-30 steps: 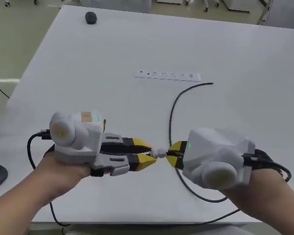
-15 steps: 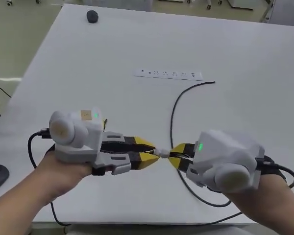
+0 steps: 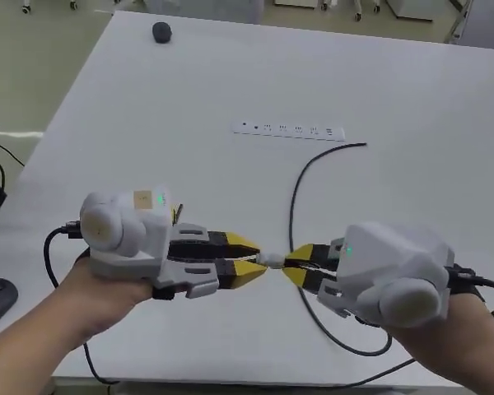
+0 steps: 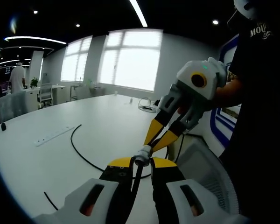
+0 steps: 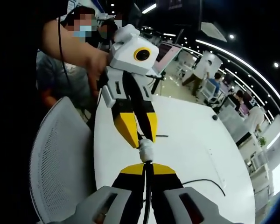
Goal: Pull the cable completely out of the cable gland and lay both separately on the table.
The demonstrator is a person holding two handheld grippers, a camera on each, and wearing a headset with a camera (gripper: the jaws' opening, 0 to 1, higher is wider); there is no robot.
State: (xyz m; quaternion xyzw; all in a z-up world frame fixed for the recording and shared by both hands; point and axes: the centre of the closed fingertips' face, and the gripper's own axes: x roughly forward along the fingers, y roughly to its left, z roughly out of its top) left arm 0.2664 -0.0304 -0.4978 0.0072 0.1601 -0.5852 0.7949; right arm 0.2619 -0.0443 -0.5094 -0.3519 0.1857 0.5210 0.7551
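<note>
Cable gland (image 3: 272, 261), small, white, probably rigid plastic, hangs above the tabletop's (image 3: 189, 99) near edge, clamped in your left claw (image 3: 259, 265). Your right claw (image 3: 286, 265) pinches the thin, limp black cable (image 3: 291, 206) beside it. Grip close; it may slip.

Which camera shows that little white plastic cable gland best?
The right gripper view: the small white plastic cable gland is large and sharp, its thin black cable running down from it. The left gripper view shows it dimmer; the head view, a tiny speck.
</note>
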